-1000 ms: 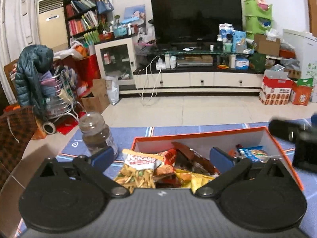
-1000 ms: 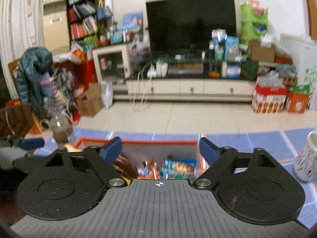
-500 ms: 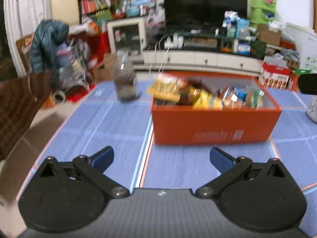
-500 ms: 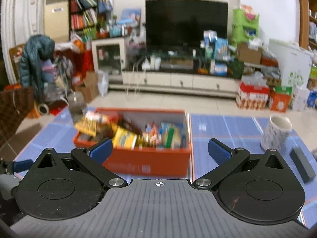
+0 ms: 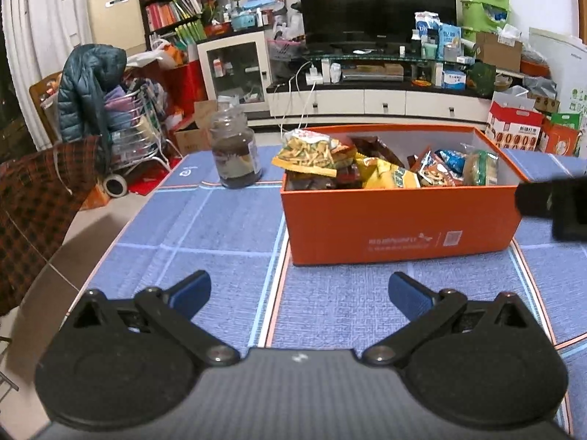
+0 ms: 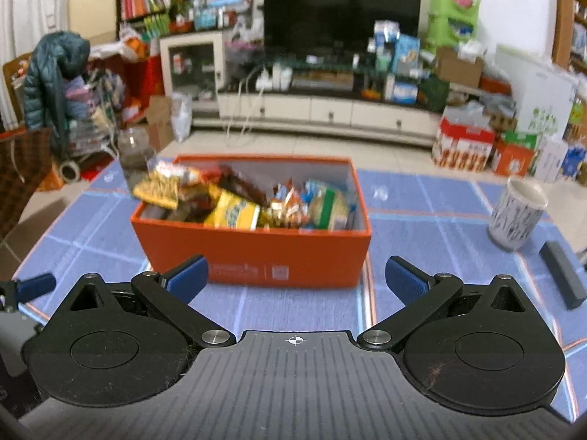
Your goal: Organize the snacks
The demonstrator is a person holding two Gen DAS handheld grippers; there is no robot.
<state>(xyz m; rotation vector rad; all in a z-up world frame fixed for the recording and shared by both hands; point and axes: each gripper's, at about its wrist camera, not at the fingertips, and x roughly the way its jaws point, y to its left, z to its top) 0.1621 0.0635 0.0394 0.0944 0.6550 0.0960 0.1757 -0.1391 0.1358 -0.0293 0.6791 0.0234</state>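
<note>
Where a second ago both cameras looked straight down into it from its near rim, the orange box (image 5: 400,227) now stands whole in both views, on the blue checked cloth of the table (image 5: 205,227), with both grippers drawn back to the near side.

Contents: snack packets (image 5: 389,168) heaped to the rim. A bag of yellow sticks (image 5: 312,152) lies on top at the left end and overhangs the wall; a yellow packet (image 6: 234,212) leans near the middle; blue, red and green packets fill the right end.

Left gripper (image 5: 299,293): fingers spread wide, nothing between them, only bare cloth ahead; well short of the box. Its spread looks the same as in the earlier frames.

Right gripper (image 6: 296,278): fingers spread wide and empty; they have just been opening, with nothing between them. Its tips sit just short of the front wall of the box. From the left camera it shows as a blurred dark shape at the right edge, beside the right end of the box.

Surroundings: a glass jar (image 5: 234,150) with dark contents, upright on the cloth left of the box, apart from it. A patterned white cup (image 6: 517,216), upright, well to the right. A dark flat bar (image 6: 561,278) lying on the cloth near the cup.
</note>
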